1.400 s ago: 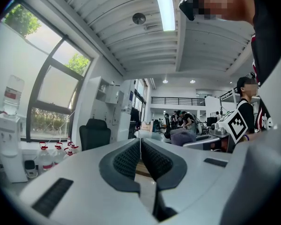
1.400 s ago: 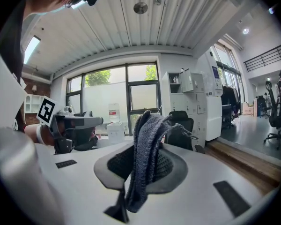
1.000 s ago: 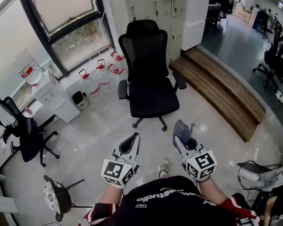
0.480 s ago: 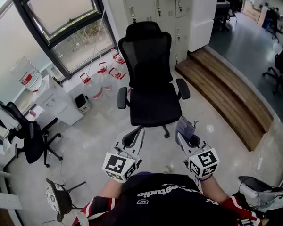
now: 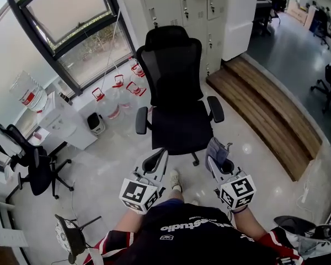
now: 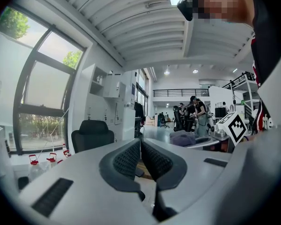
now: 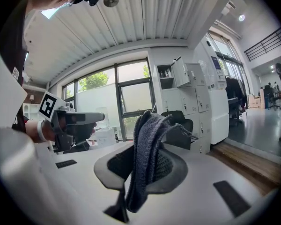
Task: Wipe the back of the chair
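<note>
Floor (image 5: 107, 162): pale and glossy; carries the chair on its wheeled base.
Chair (image 5: 182, 120): black, directly ahead of both grippers, seat turned toward the person; not in contact with either gripper.
Backrest (image 5: 174, 65): upright, long axis vertical, beyond the seat; its rear face looks away from the person.
Left gripper (image 5: 155, 160): jaws pressed together, nothing between them.
Right gripper (image 5: 216, 159): jaws pinching the cloth; neither gripper is clearly nearer the chair, but this is judged the working one.
Cloth (image 7: 144, 153): dark grey, folded, draped over the jaws.
Coming move: judged a forward reach over the seat, cloth leading.
</note>
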A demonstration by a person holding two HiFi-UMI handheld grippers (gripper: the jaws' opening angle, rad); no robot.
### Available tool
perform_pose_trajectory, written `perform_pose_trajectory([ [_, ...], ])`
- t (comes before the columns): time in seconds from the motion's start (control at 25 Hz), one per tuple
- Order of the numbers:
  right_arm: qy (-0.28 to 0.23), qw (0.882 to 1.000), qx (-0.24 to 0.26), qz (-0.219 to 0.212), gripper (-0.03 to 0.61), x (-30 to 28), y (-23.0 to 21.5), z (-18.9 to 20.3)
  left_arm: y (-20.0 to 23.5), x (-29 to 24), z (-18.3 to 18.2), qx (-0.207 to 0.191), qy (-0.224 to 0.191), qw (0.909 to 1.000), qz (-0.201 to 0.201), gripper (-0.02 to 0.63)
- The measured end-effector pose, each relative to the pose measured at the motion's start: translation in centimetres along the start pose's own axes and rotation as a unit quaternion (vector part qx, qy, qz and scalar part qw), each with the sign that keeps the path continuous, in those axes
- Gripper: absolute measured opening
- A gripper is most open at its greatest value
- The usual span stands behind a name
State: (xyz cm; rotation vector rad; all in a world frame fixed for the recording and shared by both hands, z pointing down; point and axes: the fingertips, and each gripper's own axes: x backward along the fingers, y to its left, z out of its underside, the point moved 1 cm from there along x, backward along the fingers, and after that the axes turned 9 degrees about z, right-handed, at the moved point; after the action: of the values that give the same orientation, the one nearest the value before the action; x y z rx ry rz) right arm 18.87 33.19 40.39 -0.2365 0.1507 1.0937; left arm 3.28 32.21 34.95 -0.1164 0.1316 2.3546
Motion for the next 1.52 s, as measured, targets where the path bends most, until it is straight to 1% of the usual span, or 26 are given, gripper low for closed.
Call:
perform_pose_trajectory([
  [0.16, 0.005, 1.000, 0.001, 0.007, 0.074, -4.4, -0.8, -0.7, 5.1, -1.9, 0.1, 0.012, -0.008, 0.9999, -0.009, 0.029],
  [0.36, 0.019, 1.000, 0.014, 0.013, 0.074, -11.6, -2.3, -1.7, 12.5, -5.5, 0.4, 0.026, -0.018, 0.9994, -0.013, 0.028],
  [0.48, 0.020, 1.000, 0.015, 0.016, 0.075, -16.4, -2.9, -3.3, 17.2, -7.6, -0.2, 0.030, -0.025, 0.9992, -0.012, 0.029],
  [0.64, 0.014, 1.000, 0.017, 0.019, 0.075, -22.4, -3.4, -6.2, 23.1, -10.1, -2.1, 0.025, -0.034, 0.9991, -0.010, 0.029],
  [0.88, 0.012, 0.999, 0.021, 0.032, 0.075, -29.7, -4.3, -8.8, 30.3, -13.3, -3.1, 0.031, -0.034, 0.9990, -0.002, 0.029],
  [1.12, 0.012, 0.999, 0.016, 0.048, 0.075, -33.5, -5.1, -9.8, 34.1, -15.5, -3.1, 0.036, -0.034, 0.9987, 0.010, 0.029],
  [1.36, 0.025, 0.998, 0.016, 0.050, 0.075, -35.6, -6.3, -9.8, 36.1, -16.9, -2.7, 0.050, -0.035, 0.9981, 0.009, 0.029],
  [1.52, 0.028, 0.998, 0.014, 0.049, 0.075, -36.7, -7.5, -9.9, 36.8, -18.2, -2.7, 0.051, -0.032, 0.9982, 0.006, 0.029],
])
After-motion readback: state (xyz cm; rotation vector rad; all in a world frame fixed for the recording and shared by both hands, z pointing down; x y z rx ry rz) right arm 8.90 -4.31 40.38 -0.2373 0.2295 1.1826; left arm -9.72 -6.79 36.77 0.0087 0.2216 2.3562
